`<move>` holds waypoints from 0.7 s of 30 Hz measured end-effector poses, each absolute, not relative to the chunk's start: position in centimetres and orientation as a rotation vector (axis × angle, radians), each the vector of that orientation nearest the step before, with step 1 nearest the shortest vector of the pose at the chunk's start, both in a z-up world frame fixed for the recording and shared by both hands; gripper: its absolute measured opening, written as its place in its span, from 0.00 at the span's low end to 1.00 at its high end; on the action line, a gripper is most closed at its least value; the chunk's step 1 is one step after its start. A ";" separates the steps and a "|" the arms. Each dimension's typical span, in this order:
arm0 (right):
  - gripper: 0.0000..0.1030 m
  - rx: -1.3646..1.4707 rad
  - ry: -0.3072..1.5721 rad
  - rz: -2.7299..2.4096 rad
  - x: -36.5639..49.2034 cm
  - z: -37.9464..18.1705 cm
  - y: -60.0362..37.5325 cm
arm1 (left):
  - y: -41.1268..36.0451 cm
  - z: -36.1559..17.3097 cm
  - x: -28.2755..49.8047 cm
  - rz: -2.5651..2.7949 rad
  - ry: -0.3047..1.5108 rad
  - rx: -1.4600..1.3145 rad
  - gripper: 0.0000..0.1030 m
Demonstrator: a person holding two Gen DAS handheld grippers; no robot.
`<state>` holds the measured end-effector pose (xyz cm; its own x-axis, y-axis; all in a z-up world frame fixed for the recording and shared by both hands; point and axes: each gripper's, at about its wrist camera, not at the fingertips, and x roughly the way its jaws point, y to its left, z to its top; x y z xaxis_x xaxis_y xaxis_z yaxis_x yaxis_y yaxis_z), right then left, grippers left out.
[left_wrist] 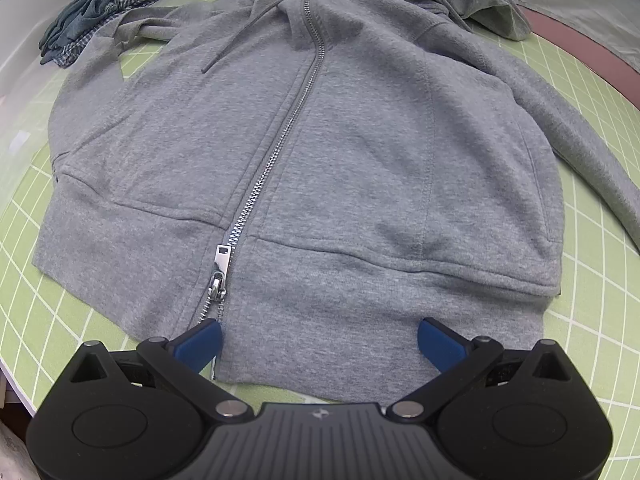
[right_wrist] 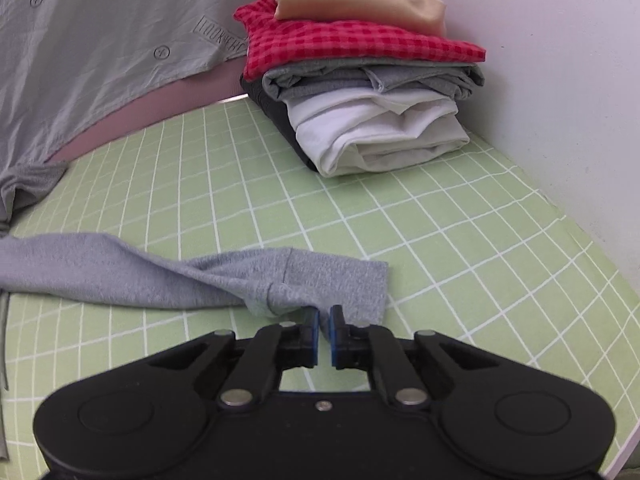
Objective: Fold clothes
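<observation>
Green gridded mat is carrying a grey hoodie, lying flat and zipped, not yet folded. Right gripper is pinching its sleeve cuff; left gripper is hovering open-jawed over the near hem. Far right, a folded stack is sitting finished.

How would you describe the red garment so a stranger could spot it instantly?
Find the green grid mat, then the stack of folded clothes in its far corner by the white wall. The red checked garment lies second from top, under a beige one; nothing else there is patterned.
</observation>
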<state>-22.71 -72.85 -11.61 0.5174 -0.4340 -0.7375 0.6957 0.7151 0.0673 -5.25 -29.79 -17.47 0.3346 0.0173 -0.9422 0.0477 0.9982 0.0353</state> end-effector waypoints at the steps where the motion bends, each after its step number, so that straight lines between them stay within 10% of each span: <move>1: 0.05 0.374 0.740 -0.702 -22.5 -10.7 -73.2 | -29.8 -17.5 -5.2 -0.021 1.230 0.060 1.00; 12: 0.04 0.329 0.680 -0.749 -14.9 -9.6 -81.6 | -29.5 -17.5 -5.0 -0.024 1.235 0.058 1.00; 16: 0.26 0.335 0.649 -0.729 -16.3 -9.2 -80.8 | -29.8 -17.4 -5.3 -0.014 1.224 0.053 1.00; 21: 0.30 0.371 0.708 -0.729 -20.2 -10.8 -77.9 | -29.9 -17.4 -5.4 -0.010 1.218 0.051 1.00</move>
